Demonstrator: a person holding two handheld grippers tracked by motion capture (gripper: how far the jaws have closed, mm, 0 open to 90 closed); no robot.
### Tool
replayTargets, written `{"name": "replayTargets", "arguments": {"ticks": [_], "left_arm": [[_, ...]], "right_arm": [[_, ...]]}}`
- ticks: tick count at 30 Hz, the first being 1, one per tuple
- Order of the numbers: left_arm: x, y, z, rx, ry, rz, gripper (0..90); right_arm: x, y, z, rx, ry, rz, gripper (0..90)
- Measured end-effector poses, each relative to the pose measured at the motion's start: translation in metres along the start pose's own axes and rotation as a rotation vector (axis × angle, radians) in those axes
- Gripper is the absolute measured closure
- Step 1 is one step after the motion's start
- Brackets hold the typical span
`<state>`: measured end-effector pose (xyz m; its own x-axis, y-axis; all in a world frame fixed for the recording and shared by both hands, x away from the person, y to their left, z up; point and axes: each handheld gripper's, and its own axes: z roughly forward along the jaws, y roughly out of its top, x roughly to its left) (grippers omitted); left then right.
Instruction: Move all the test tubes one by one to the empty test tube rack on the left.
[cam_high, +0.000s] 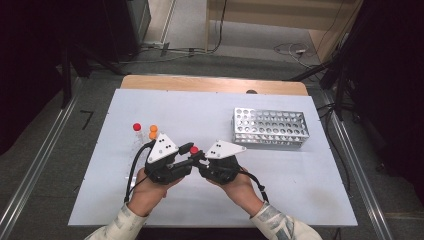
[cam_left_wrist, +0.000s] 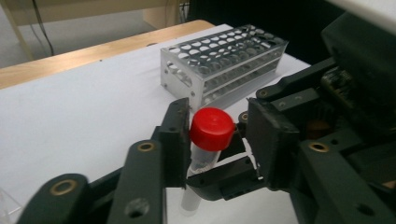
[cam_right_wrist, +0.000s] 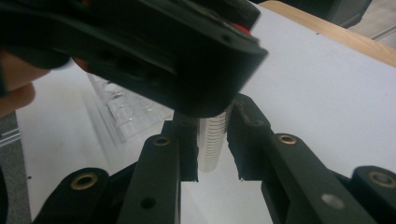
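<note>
The right gripper (cam_right_wrist: 212, 144) is clamped on the body of a clear tube (cam_right_wrist: 212, 140); the left gripper (cam_left_wrist: 217, 140) has its jaws drawn in around the tube's red cap (cam_left_wrist: 211, 128), one pad against it (the other side I cannot tell). If the two pull unevenly, the tube may slip or the cap jam. The tube sits well left of the metal rack (cam_high: 270, 128) and nearer the person than it, above the white table (cam_high: 300, 190); beyond the rack, grey floor and cables.

I work in what looks like a lab recording bay: a metal tube rack (cam_high: 270, 128) near my white tabletop's (cam_high: 150, 205) far right corner, capped sample tubes (cam_high: 136, 128) left, cables (cam_high: 295, 50) across the floor behind.
</note>
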<state>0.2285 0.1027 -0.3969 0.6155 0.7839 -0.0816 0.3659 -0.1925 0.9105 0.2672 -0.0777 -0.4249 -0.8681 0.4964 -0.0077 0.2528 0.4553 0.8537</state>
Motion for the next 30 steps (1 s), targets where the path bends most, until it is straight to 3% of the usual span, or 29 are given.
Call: {"name": "replayTargets", "arguments": {"ticks": [2,4,8,12,18,25,30], "left_arm": [[0.001,0.0,-0.002,0.003,0.003,-0.001,69.3],[0.003,0.002,-0.007,-0.002,0.01,-0.007,69.7],[0.022,0.007,-0.032,-0.037,0.048,-0.054,69.7],[0.045,0.012,-0.062,-0.082,0.096,-0.127,69.7],[0.069,0.015,-0.093,-0.129,0.198,-0.163,69.7],[0.094,0.007,-0.094,-0.139,0.343,-0.174,69.7],[0.111,-0.002,-0.085,-0.159,0.367,-0.211,69.6]], "right_arm": [[0.001,0.0,0.0,0.0,0.002,-0.002,70.6],[0.0,0.0,-0.001,0.001,0.011,0.003,55.7],[-0.006,-0.003,-0.012,-0.003,0.002,0.007,44.5],[-0.02,-0.013,-0.03,-0.003,-0.03,0.035,39.7],[-0.042,-0.032,-0.055,0.003,-0.092,0.081,38.7],[-0.058,-0.045,-0.078,0.0,-0.143,0.123,36.9],[-0.065,-0.051,-0.084,0.003,-0.166,0.149,36.7]]}}
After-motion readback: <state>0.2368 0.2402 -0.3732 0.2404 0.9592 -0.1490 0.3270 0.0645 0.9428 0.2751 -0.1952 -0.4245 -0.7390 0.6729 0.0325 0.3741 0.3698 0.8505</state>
